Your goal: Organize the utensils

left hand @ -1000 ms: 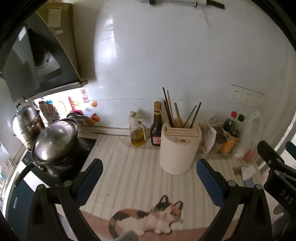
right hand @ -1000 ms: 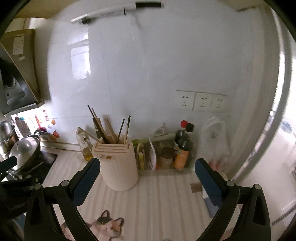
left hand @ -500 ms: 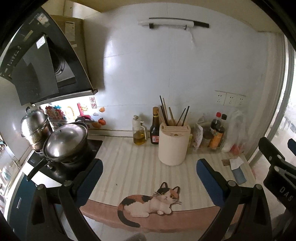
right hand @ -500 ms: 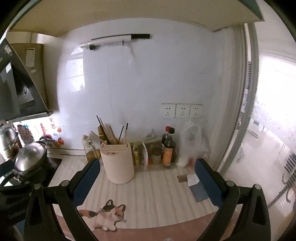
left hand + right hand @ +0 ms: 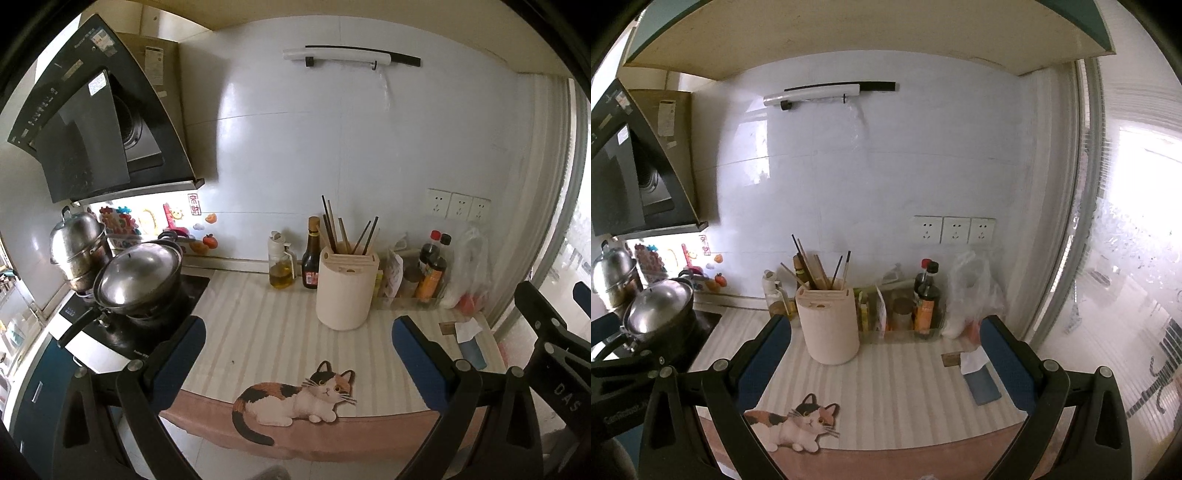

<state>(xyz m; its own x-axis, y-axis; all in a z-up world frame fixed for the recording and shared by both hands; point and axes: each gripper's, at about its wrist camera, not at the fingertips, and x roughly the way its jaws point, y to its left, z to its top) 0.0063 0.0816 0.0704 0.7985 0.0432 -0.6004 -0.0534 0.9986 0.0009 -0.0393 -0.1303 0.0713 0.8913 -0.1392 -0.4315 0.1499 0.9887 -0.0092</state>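
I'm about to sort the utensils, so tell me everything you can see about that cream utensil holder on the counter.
The utensil holder is a cream, matte, rounded tub standing upright on the striped counter mat, in front of the bottles by the wall. Its slotted top holds several dark and wooden chopsticks leaning at different angles. Neither gripper touches it.

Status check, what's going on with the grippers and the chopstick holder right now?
Left gripper open, empty. Right gripper open, empty. Chopsticks upright in holder, untouched. Nothing blocking.
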